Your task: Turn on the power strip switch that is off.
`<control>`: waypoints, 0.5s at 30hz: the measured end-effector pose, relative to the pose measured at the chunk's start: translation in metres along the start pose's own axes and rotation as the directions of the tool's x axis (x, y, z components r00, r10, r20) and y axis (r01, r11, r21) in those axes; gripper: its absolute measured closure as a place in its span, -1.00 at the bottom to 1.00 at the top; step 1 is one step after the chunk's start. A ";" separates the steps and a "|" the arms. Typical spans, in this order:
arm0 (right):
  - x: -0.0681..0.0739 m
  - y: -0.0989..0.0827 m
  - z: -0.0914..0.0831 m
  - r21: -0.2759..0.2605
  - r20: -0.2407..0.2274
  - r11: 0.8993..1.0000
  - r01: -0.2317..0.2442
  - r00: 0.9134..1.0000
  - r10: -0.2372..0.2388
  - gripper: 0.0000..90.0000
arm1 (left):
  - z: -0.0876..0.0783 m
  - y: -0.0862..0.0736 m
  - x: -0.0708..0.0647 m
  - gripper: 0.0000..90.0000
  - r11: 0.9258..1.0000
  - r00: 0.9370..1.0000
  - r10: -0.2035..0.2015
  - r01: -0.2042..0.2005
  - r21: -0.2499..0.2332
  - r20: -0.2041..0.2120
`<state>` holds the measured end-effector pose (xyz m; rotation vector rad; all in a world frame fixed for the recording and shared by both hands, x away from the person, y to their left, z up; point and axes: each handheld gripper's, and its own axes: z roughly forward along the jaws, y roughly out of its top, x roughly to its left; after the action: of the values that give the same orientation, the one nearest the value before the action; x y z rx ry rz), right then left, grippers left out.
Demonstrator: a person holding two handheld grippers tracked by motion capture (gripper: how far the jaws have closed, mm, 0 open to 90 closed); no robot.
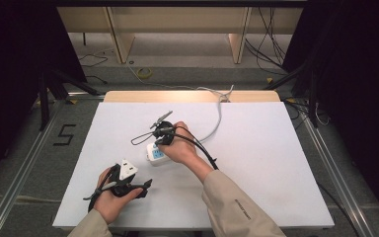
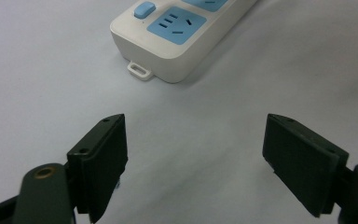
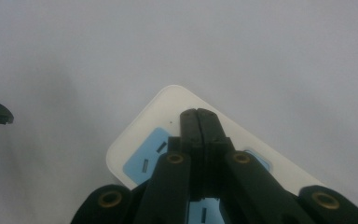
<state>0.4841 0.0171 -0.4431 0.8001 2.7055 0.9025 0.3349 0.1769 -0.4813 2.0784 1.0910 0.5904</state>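
The white power strip (image 1: 156,153) lay near the middle of the white table (image 1: 276,187), well clear of all 4 edges, its grey cord (image 1: 218,116) running off over the far edge. The right gripper (image 1: 164,134) stood over the strip with its 2 jaws pressed together on nothing, their tips above the strip's blue-faced sockets (image 3: 144,161) in the right gripper view. The left gripper (image 1: 123,185) sat near the table's front edge, apart from the strip, jaws spread wide and holding nothing. In the left gripper view the strip's end with its small mounting tab (image 2: 139,71) lay just ahead of the jaws. Bare tabletop stretched to the right and left of both hands.
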 end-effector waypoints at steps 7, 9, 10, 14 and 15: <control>0.000 0.002 0.002 0.002 0.004 1.000 -0.004 1.000 0.004 1.00 | 0.000 0.000 0.000 -0.51 1.000 1.000 0.001 -0.001 0.001 0.000; 0.000 0.003 0.003 0.002 0.004 1.000 -0.006 1.000 0.006 1.00 | -0.001 0.000 0.000 -0.51 1.000 1.000 0.003 -0.003 0.001 -0.002; 0.000 0.003 0.003 0.003 0.004 1.000 -0.005 1.000 0.005 1.00 | -0.001 0.000 0.000 -0.51 1.000 1.000 0.000 0.000 0.000 0.000; 0.000 0.005 0.005 0.004 0.003 1.000 -0.005 1.000 0.005 1.00 | -0.001 -0.001 0.000 -0.51 1.000 1.000 0.001 -0.001 0.000 -0.002; 0.000 0.005 0.005 0.006 0.005 1.000 -0.004 1.000 0.004 1.00 | -0.001 -0.001 0.000 -0.51 1.000 1.000 0.001 -0.001 0.000 -0.002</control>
<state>0.4877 0.0230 -0.4438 0.8075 2.7046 0.8924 0.3343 0.1776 -0.4812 2.0791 1.0910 0.5932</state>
